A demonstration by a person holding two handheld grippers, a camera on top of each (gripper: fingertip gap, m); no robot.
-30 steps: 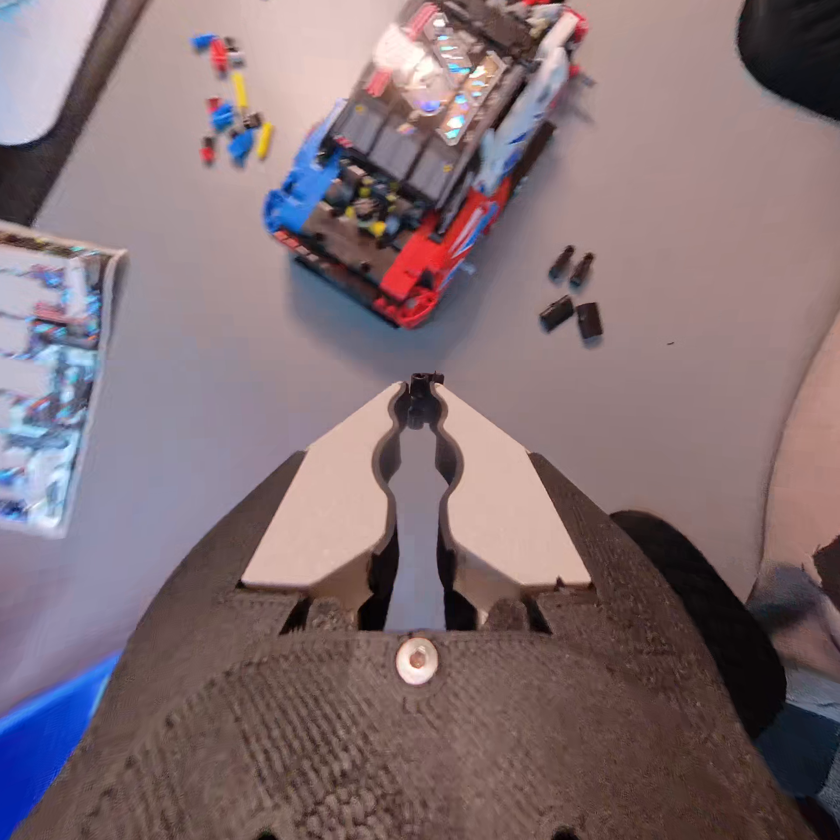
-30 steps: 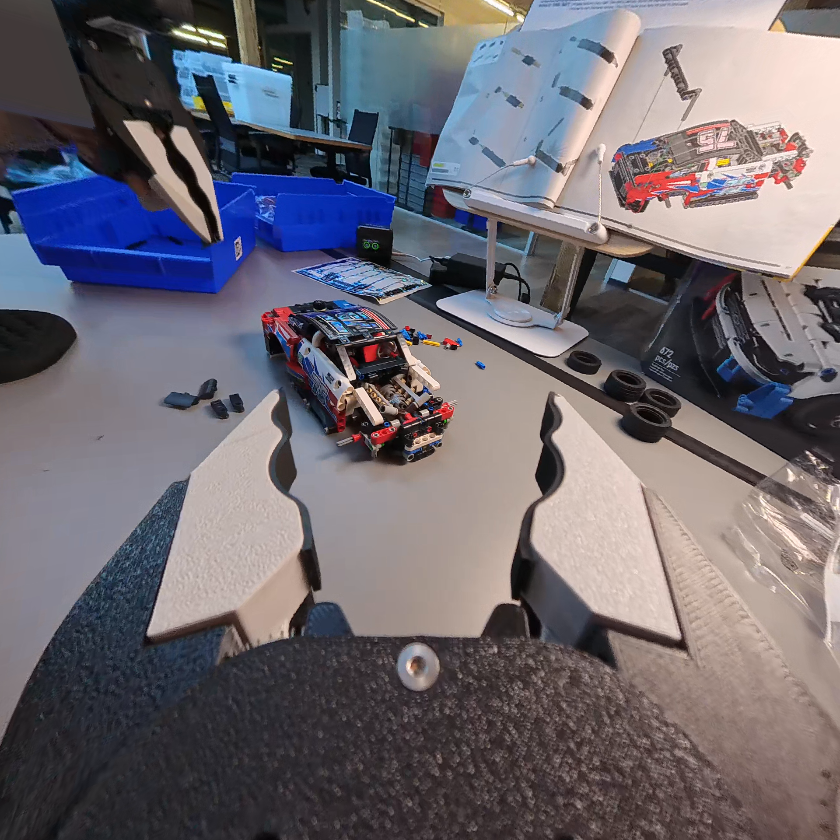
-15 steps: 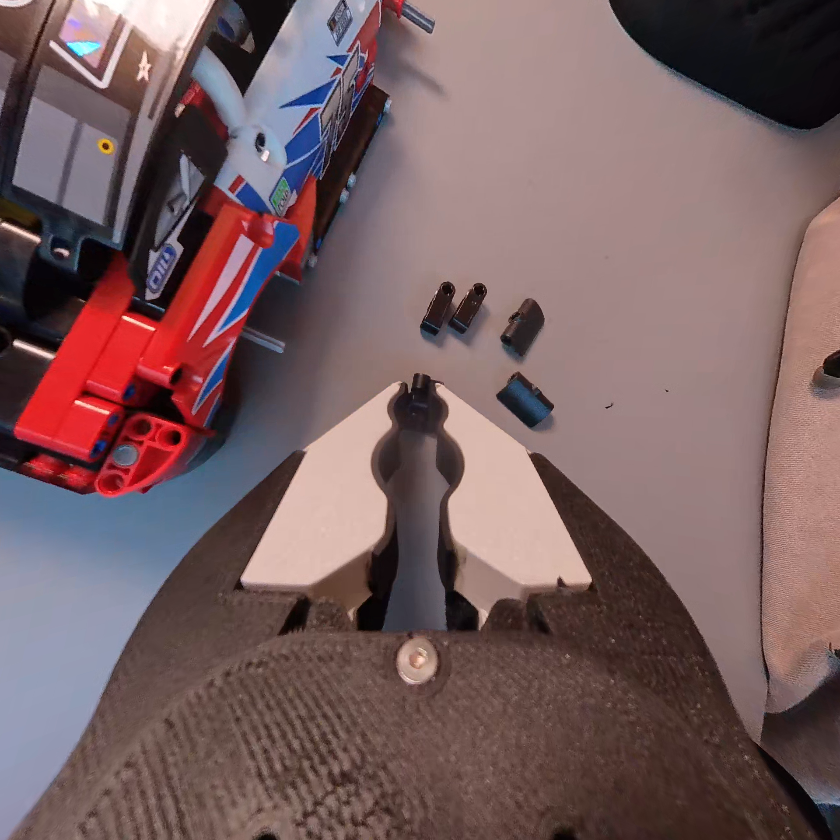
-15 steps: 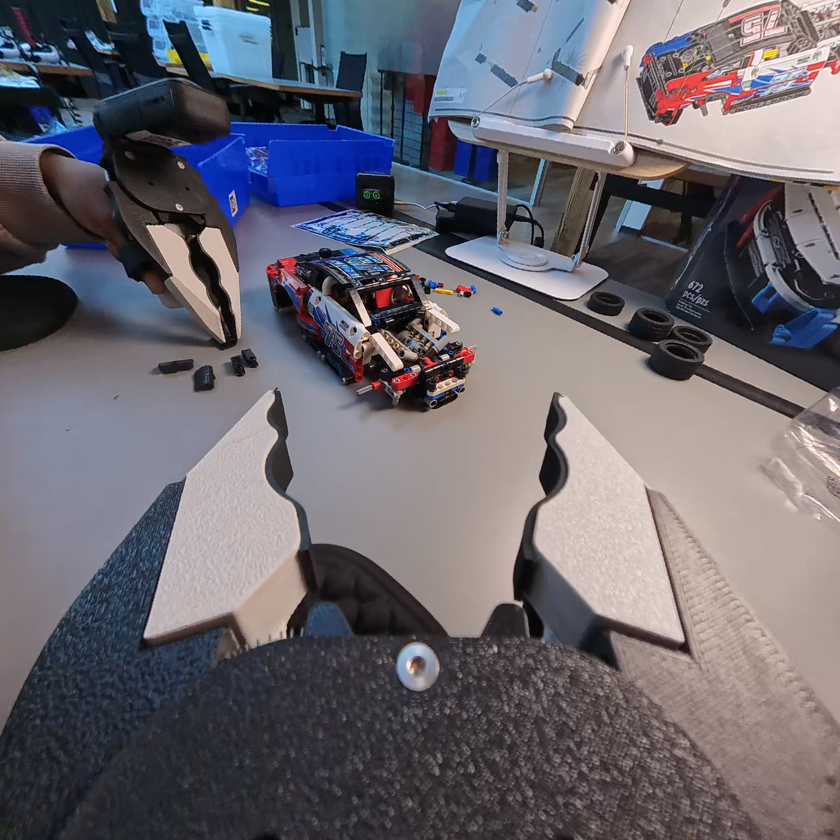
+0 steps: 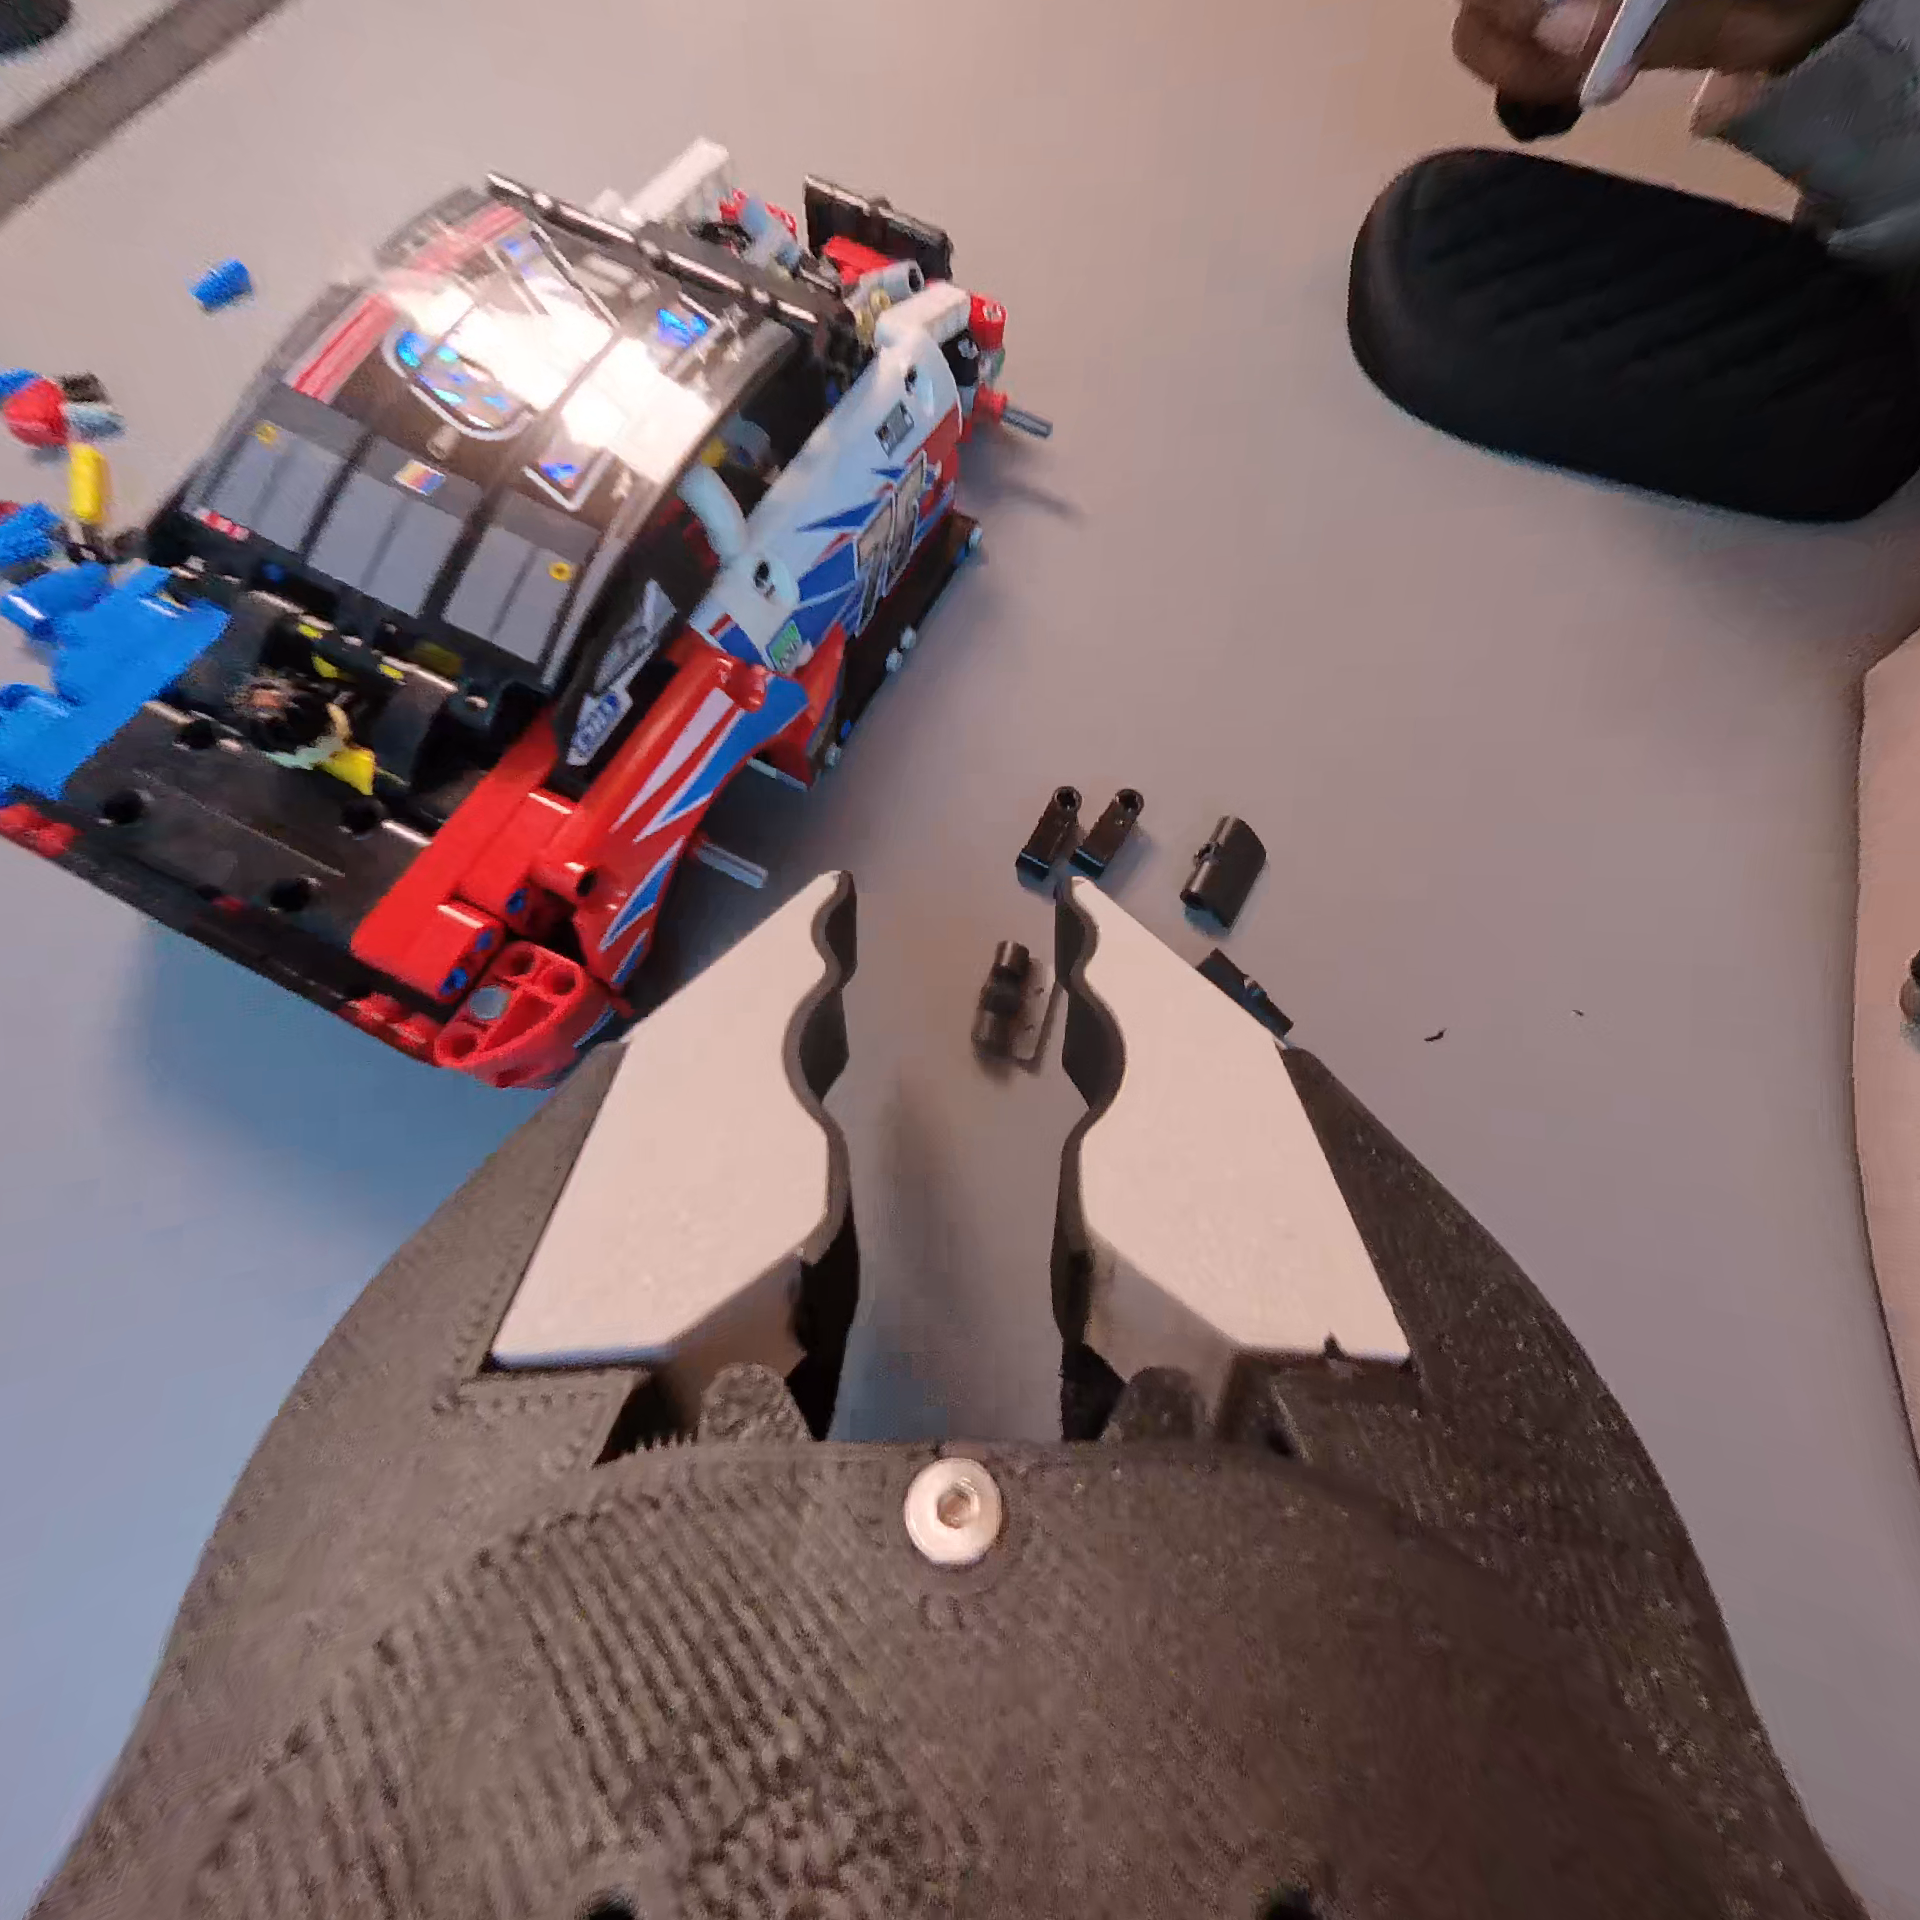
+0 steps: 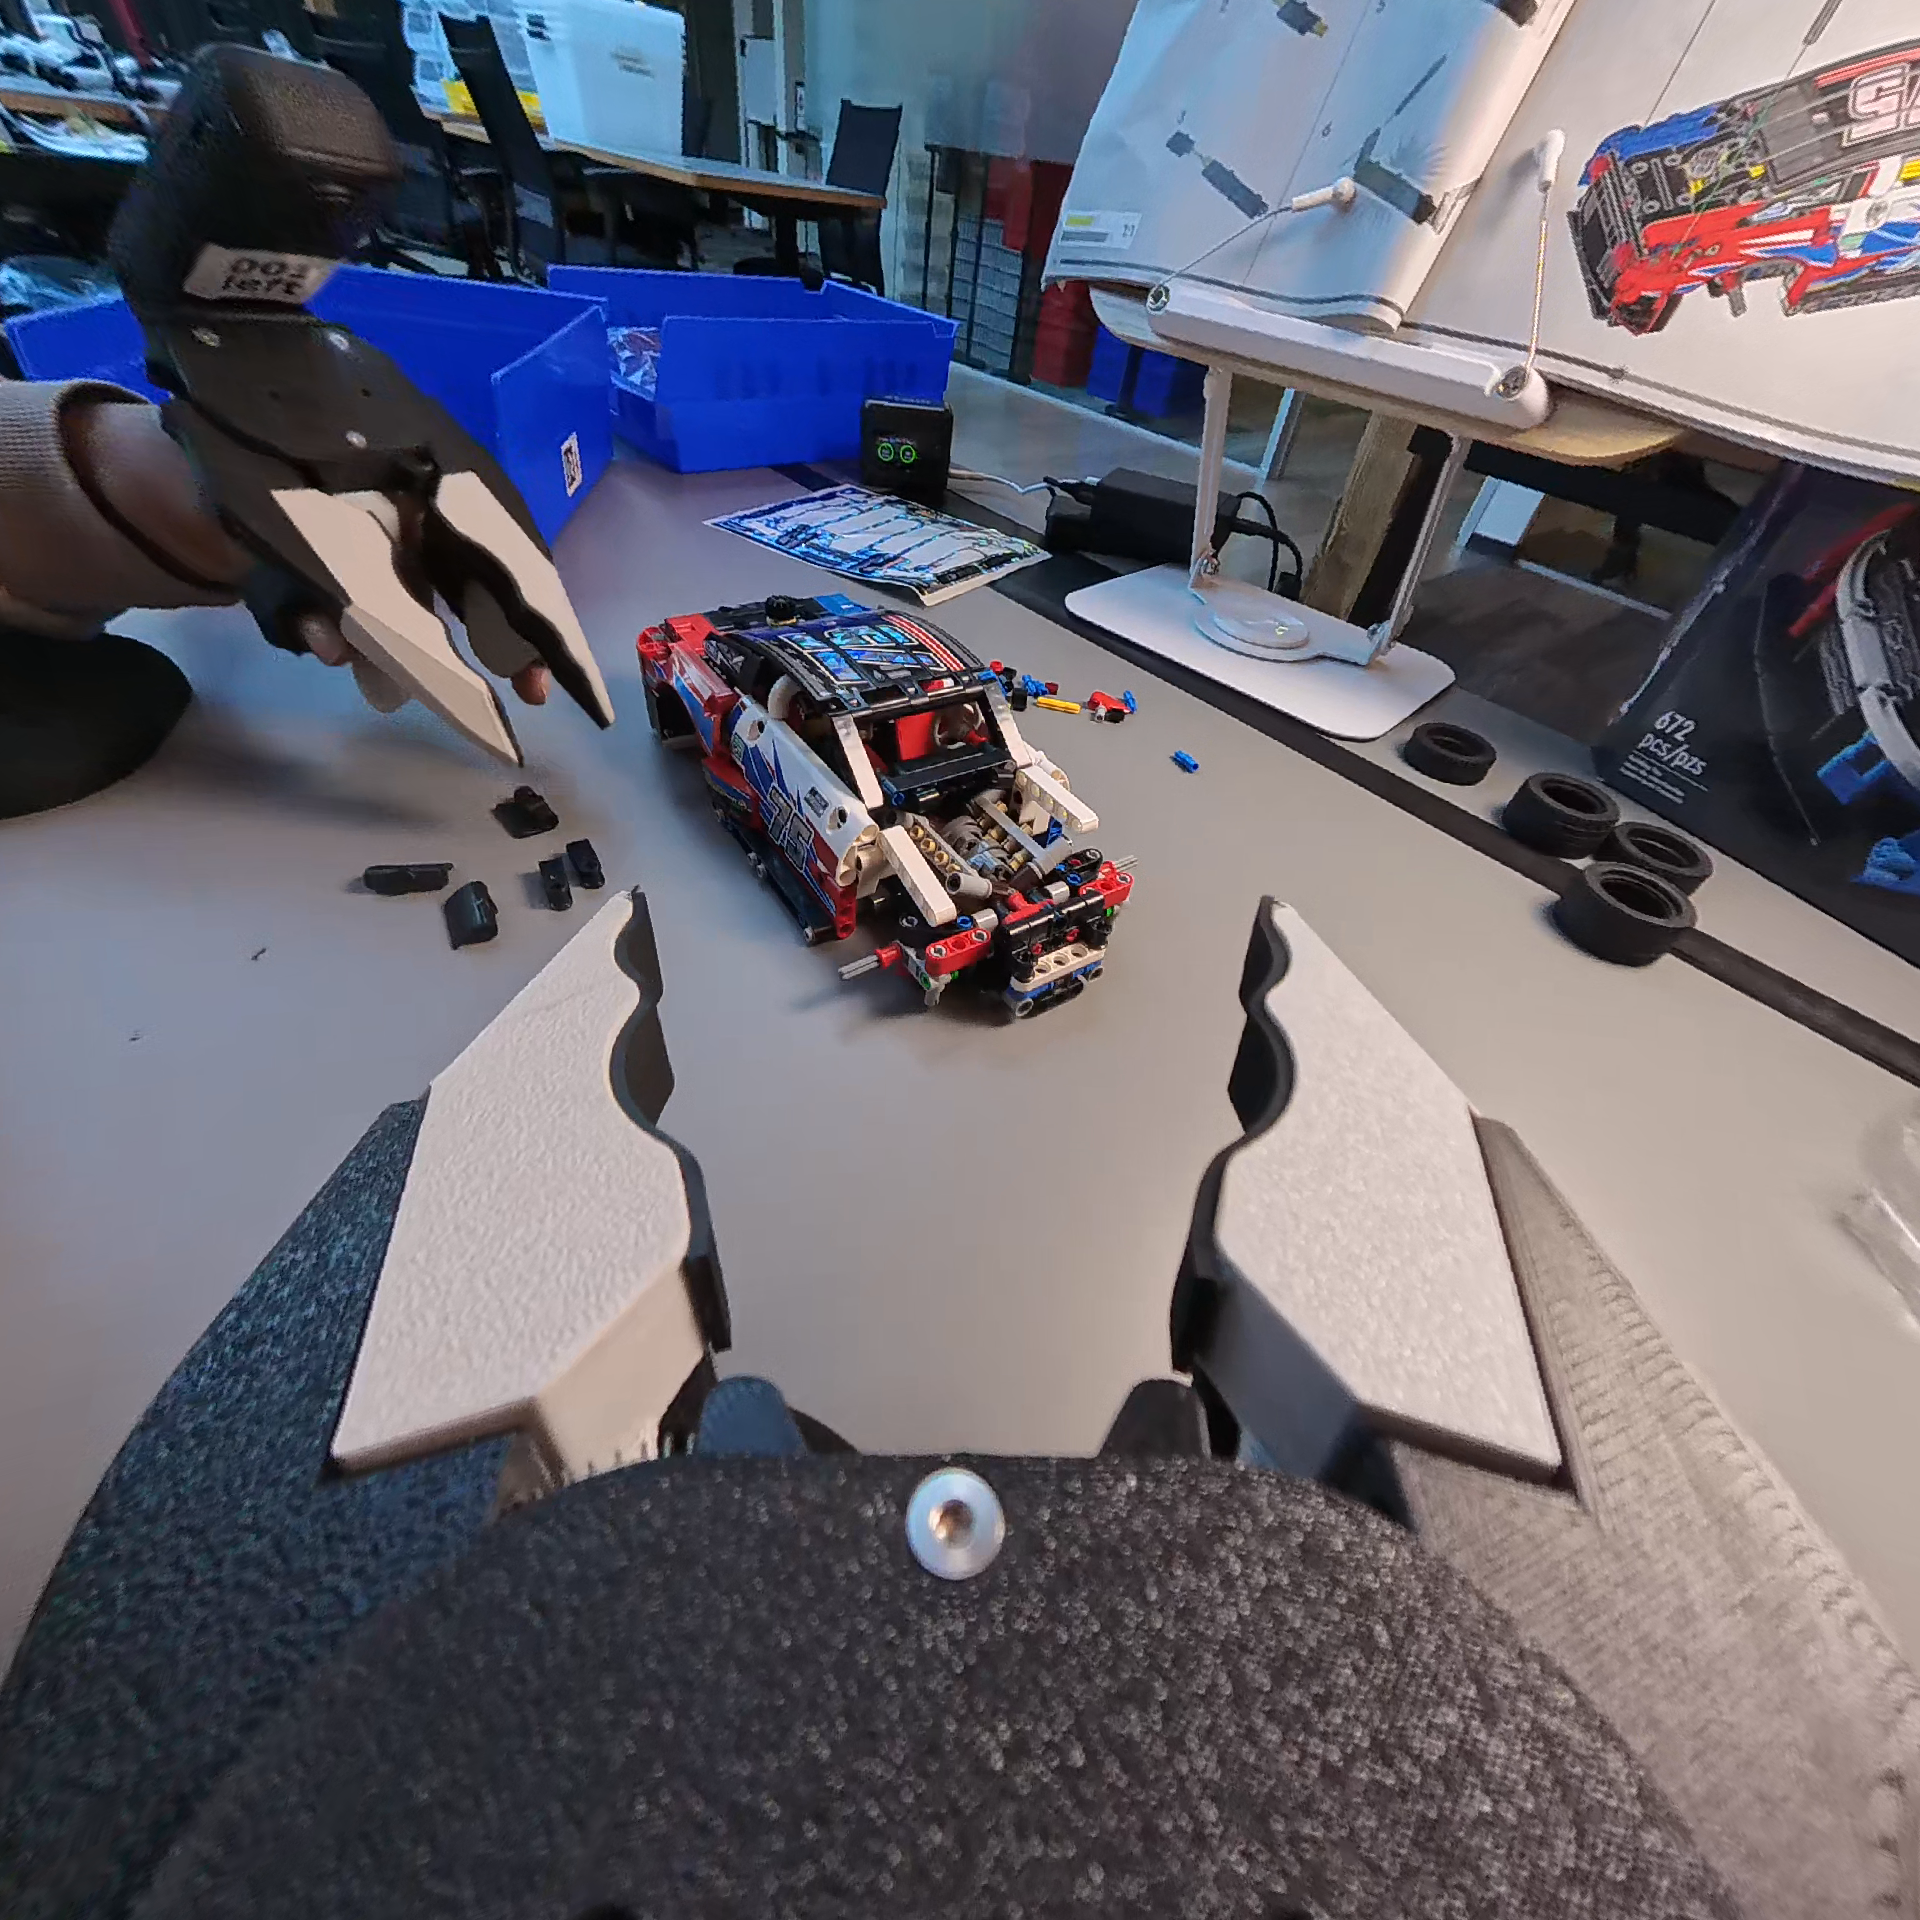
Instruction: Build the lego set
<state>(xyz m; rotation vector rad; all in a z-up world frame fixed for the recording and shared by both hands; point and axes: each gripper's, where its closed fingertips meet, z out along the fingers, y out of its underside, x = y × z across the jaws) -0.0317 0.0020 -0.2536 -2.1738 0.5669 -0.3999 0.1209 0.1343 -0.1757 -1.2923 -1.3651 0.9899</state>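
Note:
The partly built red, white, blue and black Lego car [image 5: 540,582] stands on the grey table [image 5: 1351,727]; it also shows in the right wrist view [image 6: 883,790]. My left gripper [image 5: 956,894] is open and empty, just above the table right of the car's rear. A small black piece [image 5: 1006,997] lies on the table between its fingers. Several more black pieces [image 5: 1224,871] lie just beyond and to the right. My right gripper [image 6: 948,909] is open and empty, in front of the car's nose. The right wrist view also shows the left gripper [image 6: 556,736] above the black pieces [image 6: 527,812].
A black round pad [image 5: 1631,332] lies at the far right. Loose coloured pieces [image 6: 1070,701] lie behind the car. Several black tyres [image 6: 1626,914] sit at the right. Blue bins [image 6: 769,364], a sticker sheet [image 6: 878,530] and an instruction book on a stand [image 6: 1351,208] stand at the back.
My left gripper came down beside the black pieces, opened and let go of the small black piece, which now lies on the table. The right gripper stayed open and moved nearer the car.

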